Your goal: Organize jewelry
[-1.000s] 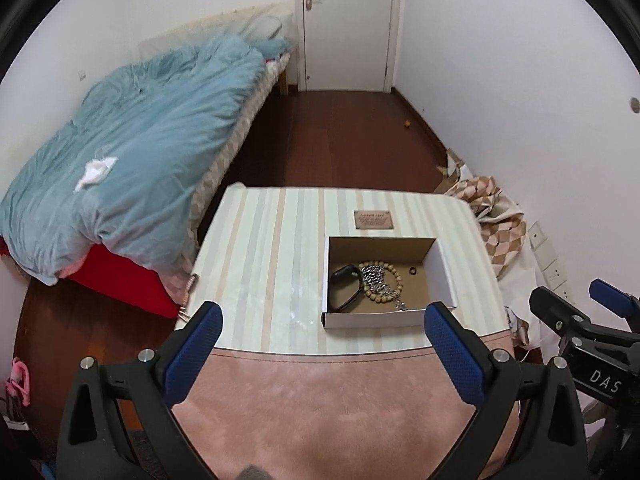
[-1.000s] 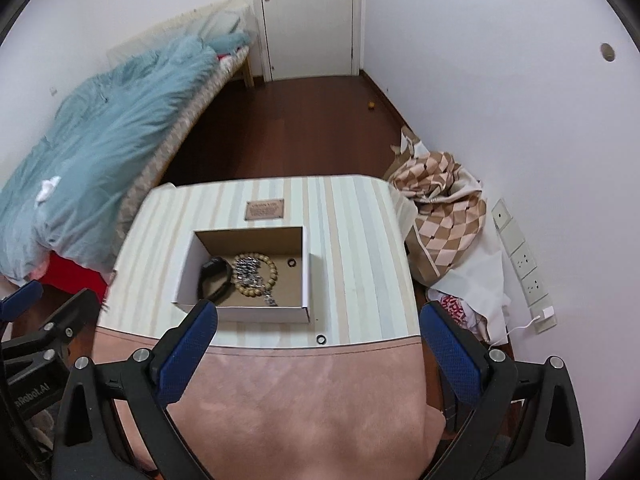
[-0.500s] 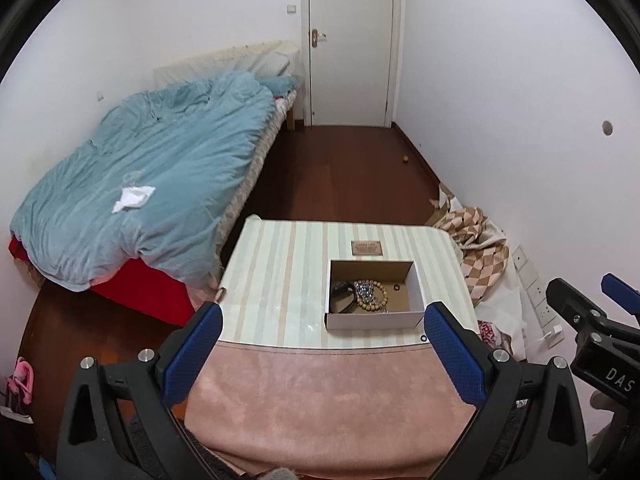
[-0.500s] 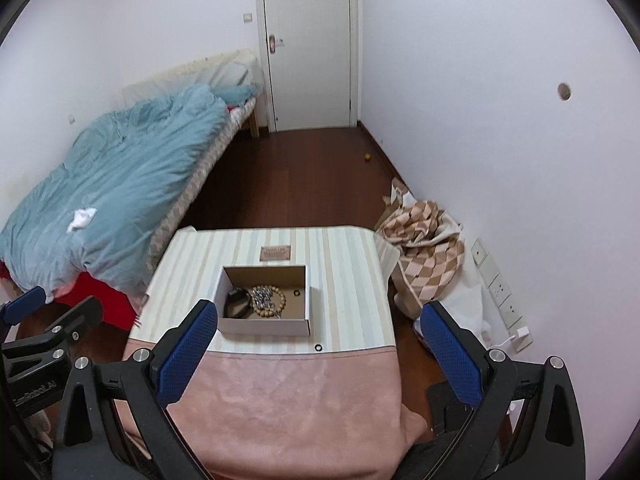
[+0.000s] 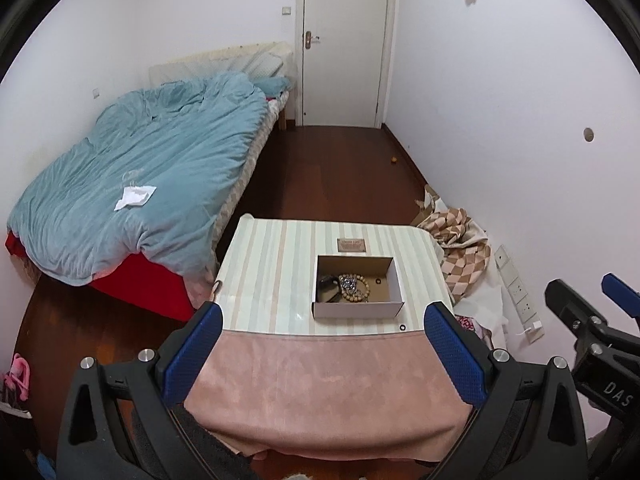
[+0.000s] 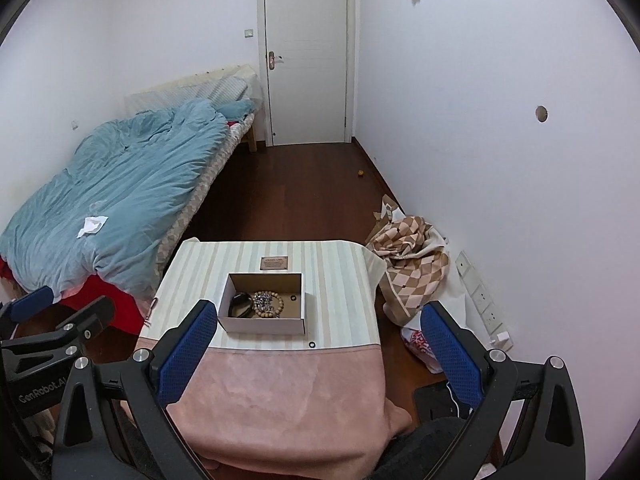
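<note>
Straight ahead on the table (image 5: 260, 280), well away, the cardboard box (image 5: 357, 309) holds the jewelry (image 5: 354, 289). My left gripper (image 5: 322, 354) and right gripper (image 6: 316, 350) both hang spread wide and empty, roughly equally far.

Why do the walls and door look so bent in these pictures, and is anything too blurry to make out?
Left wrist view: the fisheye lens bows the door and blacks out the corners; light is soft and even, without glare. Right wrist view: the same curving; the jewelry in the cardboard box shows as small, soft shapes, and the card behind it is unreadable.
</note>
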A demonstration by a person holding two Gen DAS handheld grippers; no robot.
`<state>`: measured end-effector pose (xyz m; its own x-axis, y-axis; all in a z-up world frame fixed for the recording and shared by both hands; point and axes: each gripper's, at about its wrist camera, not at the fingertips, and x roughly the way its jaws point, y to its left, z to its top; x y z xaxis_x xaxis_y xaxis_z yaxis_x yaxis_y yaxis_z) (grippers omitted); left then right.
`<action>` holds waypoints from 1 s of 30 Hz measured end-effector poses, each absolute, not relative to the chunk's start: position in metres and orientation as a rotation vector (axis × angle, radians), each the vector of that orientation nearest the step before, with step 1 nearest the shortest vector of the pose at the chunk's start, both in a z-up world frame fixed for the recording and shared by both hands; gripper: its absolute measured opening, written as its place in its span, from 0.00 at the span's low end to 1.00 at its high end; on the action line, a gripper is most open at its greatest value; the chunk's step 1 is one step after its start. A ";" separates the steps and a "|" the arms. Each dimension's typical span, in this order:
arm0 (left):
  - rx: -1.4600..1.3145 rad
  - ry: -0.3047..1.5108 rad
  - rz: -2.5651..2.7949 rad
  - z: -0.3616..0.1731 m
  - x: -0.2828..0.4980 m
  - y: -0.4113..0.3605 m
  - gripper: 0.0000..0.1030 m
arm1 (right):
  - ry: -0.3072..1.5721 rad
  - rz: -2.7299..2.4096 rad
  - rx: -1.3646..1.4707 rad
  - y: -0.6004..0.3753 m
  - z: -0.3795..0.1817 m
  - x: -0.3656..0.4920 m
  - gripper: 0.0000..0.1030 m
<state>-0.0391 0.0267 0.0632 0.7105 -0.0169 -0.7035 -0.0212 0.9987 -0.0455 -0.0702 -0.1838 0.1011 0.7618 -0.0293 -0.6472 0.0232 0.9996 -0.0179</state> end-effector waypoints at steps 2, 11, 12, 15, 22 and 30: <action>-0.049 0.790 0.010 0.061 -0.036 0.026 1.00 | 0.711 -0.031 -0.006 -0.185 0.101 -0.067 1.00; -0.050 0.785 0.071 0.064 -0.007 0.028 1.00 | 0.743 -0.031 -0.011 -0.186 0.094 -0.029 1.00; -0.051 0.789 0.074 0.063 -0.004 0.030 1.00 | 0.744 -0.029 -0.009 -0.186 0.093 -0.024 1.00; -0.050 0.807 0.087 0.058 0.012 0.031 1.00 | 0.760 -0.030 -0.006 -0.185 0.087 -0.005 1.00; -0.033 0.876 0.089 0.038 0.042 0.031 1.00 | 0.822 -0.035 -0.007 -0.187 0.069 0.033 1.00; -0.017 0.916 0.090 0.026 0.058 0.025 1.00 | 0.889 -0.027 -0.010 -0.186 0.045 0.057 1.00</action>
<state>0.0576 0.0254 0.0258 0.6057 0.0707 -0.7925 -0.0848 0.9961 0.0240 0.0566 -0.1860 0.0454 0.6301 -0.0281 -0.7760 0.0199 0.9996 -0.0200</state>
